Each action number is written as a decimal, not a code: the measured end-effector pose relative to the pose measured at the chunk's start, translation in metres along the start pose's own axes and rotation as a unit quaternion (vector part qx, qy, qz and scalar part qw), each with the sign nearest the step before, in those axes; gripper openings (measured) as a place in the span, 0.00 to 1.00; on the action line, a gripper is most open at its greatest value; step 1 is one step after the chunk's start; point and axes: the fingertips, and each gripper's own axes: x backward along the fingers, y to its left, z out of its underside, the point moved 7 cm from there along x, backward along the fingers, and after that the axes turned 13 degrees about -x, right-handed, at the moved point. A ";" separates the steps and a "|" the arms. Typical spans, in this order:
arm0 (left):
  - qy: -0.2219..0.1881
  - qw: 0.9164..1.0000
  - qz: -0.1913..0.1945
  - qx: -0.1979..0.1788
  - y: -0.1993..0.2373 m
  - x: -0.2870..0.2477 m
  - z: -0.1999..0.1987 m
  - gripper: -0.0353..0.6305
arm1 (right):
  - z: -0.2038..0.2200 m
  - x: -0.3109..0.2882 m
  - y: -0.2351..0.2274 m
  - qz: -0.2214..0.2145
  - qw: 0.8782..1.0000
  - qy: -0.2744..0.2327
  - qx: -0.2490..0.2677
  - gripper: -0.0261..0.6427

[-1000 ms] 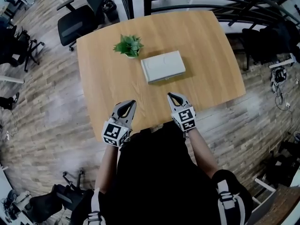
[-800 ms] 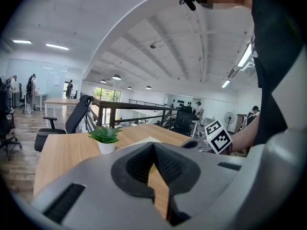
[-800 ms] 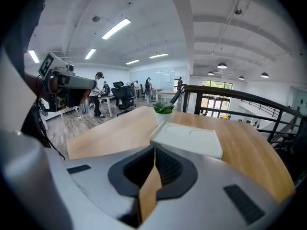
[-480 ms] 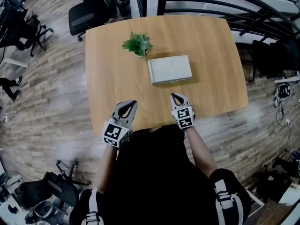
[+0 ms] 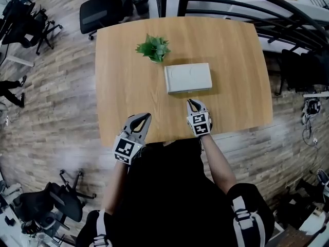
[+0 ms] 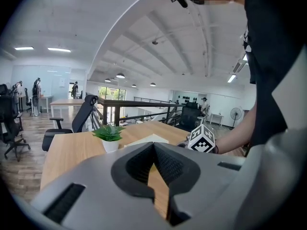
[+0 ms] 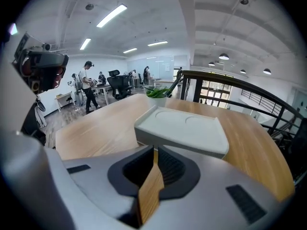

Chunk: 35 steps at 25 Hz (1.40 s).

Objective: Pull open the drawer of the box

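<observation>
The box (image 5: 188, 77) is a flat, pale grey case lying on the wooden table (image 5: 123, 91), its long front face turned toward me. In the right gripper view the box (image 7: 184, 128) fills the middle ground just beyond the jaws. My right gripper (image 5: 189, 101) is shut and empty, its tips a short way from the box's front face, toward its right half. My left gripper (image 5: 147, 115) is also shut and empty, over the table's near edge and left of the box. The box's front face is partly hidden, and no drawer handle shows.
A small potted plant (image 5: 154, 49) stands just behind the box's left corner. Black office chairs (image 5: 103, 9) sit beyond the table's far left. A dark metal railing (image 5: 288, 19) runs behind and to the right. People stand far off in the office (image 7: 88, 87).
The right gripper has edged forward toward the box's front face. The left gripper has stayed near the table's front edge. The head view has shifted slightly.
</observation>
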 end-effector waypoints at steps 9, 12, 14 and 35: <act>0.010 1.000 -0.003 -0.006 0.001 -0.004 -0.004 0.09 | 0.004 -0.022 -0.010 0.018 0.999 0.030 0.014 0.08; 0.012 1.000 -0.003 -0.004 0.000 -0.004 -0.004 0.09 | 0.004 -0.029 -0.017 0.026 0.999 0.034 0.005 0.08; 0.016 1.000 -0.003 -0.005 -0.001 -0.004 -0.002 0.09 | 0.005 -0.034 -0.020 0.030 0.999 0.038 -0.001 0.08; 0.038 0.999 -0.006 0.009 0.000 -0.012 0.009 0.09 | 0.015 -0.078 -0.047 0.043 0.993 0.064 -0.095 0.19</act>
